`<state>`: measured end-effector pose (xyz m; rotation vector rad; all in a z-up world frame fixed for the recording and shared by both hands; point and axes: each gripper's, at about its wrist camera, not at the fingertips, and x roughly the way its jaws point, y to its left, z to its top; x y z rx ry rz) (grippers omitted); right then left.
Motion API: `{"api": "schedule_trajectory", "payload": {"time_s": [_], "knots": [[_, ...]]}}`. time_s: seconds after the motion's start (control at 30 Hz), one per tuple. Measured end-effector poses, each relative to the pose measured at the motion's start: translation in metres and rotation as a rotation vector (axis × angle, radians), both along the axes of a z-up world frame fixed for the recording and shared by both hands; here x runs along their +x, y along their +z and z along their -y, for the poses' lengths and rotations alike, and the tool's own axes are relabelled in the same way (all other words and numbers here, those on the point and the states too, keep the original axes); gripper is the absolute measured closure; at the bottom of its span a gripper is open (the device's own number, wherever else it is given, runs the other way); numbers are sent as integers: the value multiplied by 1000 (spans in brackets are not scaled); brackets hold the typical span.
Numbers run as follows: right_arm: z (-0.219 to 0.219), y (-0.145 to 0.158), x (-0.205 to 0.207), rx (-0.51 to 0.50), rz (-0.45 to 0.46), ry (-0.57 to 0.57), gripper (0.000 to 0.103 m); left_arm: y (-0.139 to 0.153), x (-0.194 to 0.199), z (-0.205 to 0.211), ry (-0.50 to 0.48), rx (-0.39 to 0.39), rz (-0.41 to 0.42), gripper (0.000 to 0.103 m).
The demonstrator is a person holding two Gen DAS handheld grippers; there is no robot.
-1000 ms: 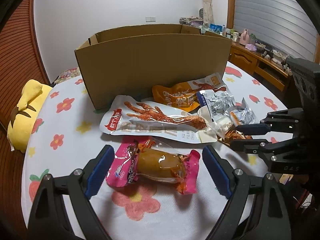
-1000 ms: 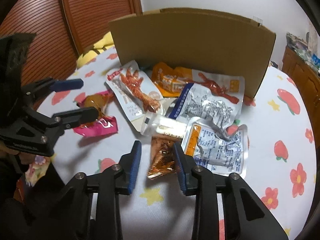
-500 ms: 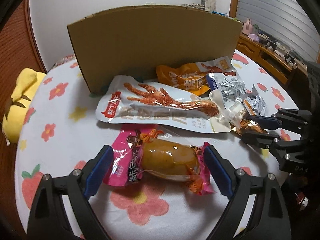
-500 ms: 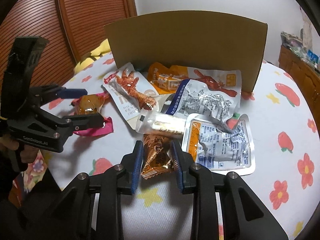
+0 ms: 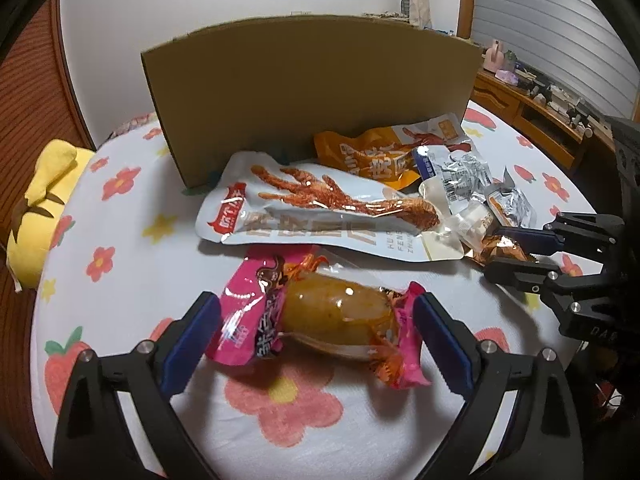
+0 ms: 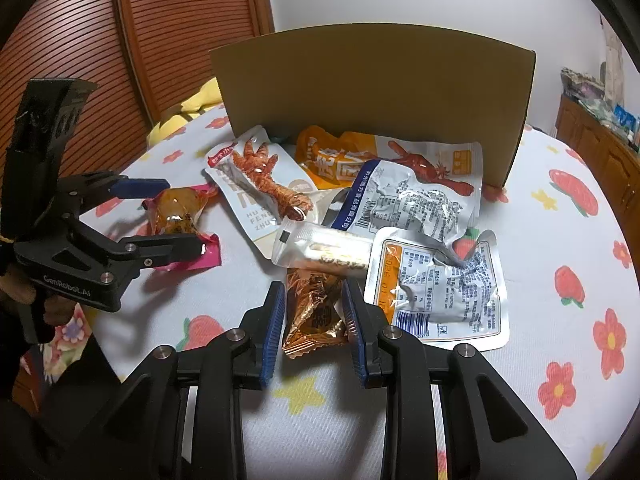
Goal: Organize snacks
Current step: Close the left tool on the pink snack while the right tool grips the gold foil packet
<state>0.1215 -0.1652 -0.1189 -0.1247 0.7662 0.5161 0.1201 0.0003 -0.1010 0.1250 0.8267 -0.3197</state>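
A pink packet with a brown egg-shaped snack [image 5: 320,320] lies on the flowered tablecloth between the fingers of my open left gripper [image 5: 316,332]; the pads stand at its two ends. It also shows in the right wrist view [image 6: 176,216]. A small orange foil packet [image 6: 316,312] lies between the pads of my right gripper [image 6: 314,316], which has closed in on its sides. A tall cardboard box [image 5: 312,92] stands behind a pile of chicken-foot packets [image 5: 320,208] and silver packets [image 6: 440,292].
A yellow plush toy [image 5: 36,204] lies at the table's left edge. A wooden cabinet [image 5: 532,116] with small items stands at the far right. The round table's front edge is near both grippers.
Both grippers have moved forward and down over their packets. My right gripper has narrowed around the orange foil packet. The left fingers now straddle the pink packet's ends.
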Motion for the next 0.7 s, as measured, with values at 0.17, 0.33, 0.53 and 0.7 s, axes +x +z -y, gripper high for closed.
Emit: {"api": "schedule_trajectory", "payload": {"time_s": [0.17,0.33,0.53,0.7], "knots": [[0,0,0,-1,0,0,76,9,-4,-1,-33,-29,15,6],[0,0,0,-4,2,-1,76,11,-5,1,-60,-42,6,10],[-2,-1,1,-11,6,0,76,4,-5,4,-72,-25,-19,27],[-3,0,2,-25,14,-1,76,0,-4,1,-68,-38,-34,24]]}}
